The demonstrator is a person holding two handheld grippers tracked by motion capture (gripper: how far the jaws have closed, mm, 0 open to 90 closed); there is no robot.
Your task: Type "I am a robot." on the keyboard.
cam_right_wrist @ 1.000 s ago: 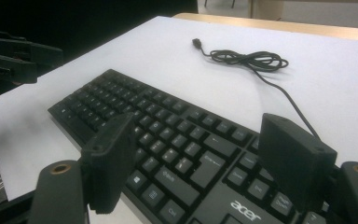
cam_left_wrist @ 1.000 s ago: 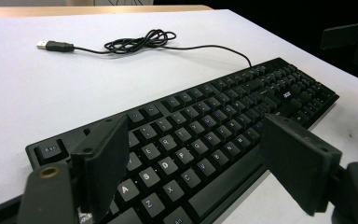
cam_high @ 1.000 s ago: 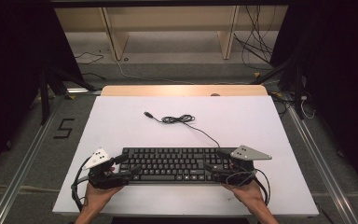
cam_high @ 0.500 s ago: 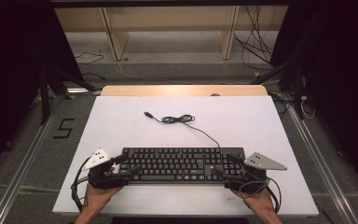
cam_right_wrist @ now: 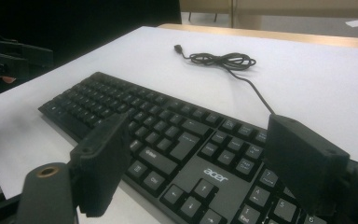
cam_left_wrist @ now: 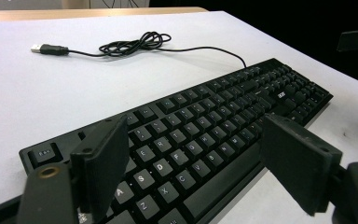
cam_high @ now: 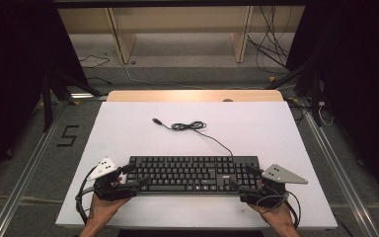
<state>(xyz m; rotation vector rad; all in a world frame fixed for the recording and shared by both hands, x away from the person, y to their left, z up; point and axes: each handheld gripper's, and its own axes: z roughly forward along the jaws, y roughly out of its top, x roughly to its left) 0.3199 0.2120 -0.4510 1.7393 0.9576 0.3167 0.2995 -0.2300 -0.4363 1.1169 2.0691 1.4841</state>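
Both tongs stand released with nothing clamped: the left gripper [cam_high: 137, 177] straddles the near-left corner of the flat black plastic keyboard [cam_high: 192, 174], and the right gripper [cam_high: 243, 181], whose jaws have just been opening, brackets its near-right corner, likely having let go of it. One keyboard lies on the white table [cam_high: 128, 133]; one thin black USB cable [cam_high: 190, 126] coils beyond the keyboard's far edge.
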